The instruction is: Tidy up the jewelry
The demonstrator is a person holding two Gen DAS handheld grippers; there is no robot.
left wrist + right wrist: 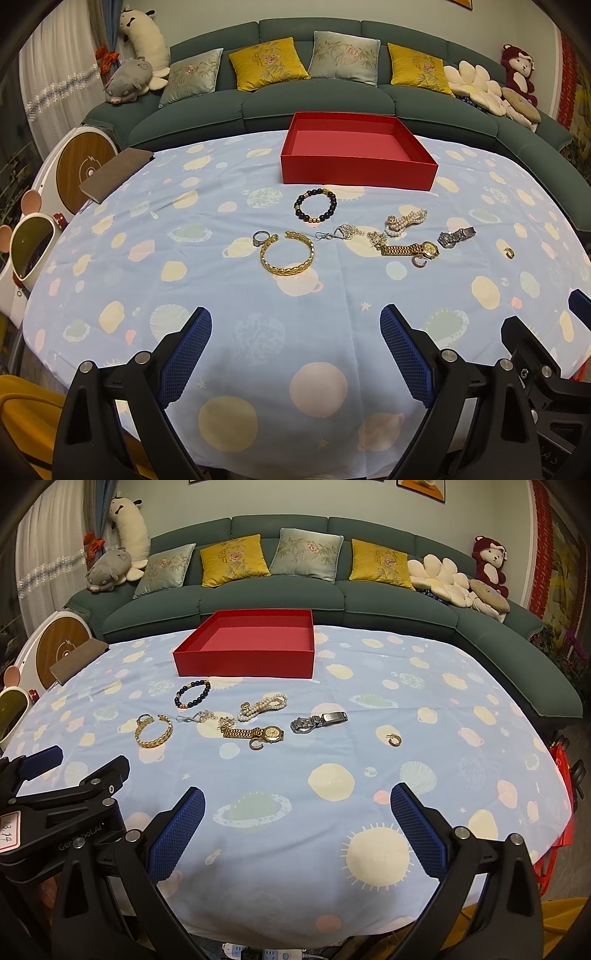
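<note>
An empty red box (pixel 354 173) (pixel 243 662) stands at the far middle of the table. In front of it lie a black bead bracelet (pixel 315 205) (pixel 192 693), a gold bangle (pixel 287 252) (pixel 154 730), a silver ring (pixel 260 237), a silver chain (pixel 341 232), a pearl bracelet (pixel 405 220) (pixel 263 706), a gold watch (pixel 412 249) (pixel 255 733), a silver watch (pixel 456 236) (pixel 318 720) and a small gold earring (pixel 509 252) (pixel 393 740). My left gripper (pixel 295 325) is open and empty near the front edge. My right gripper (pixel 297 808) is open and empty beside it.
A brown notebook (pixel 116 173) lies at the table's far left edge. A green sofa (pixel 317 99) with cushions and plush toys stands behind the table. White appliances (pixel 33 240) stand at the left. The blue planet-print cloth (pixel 229 332) covers the table.
</note>
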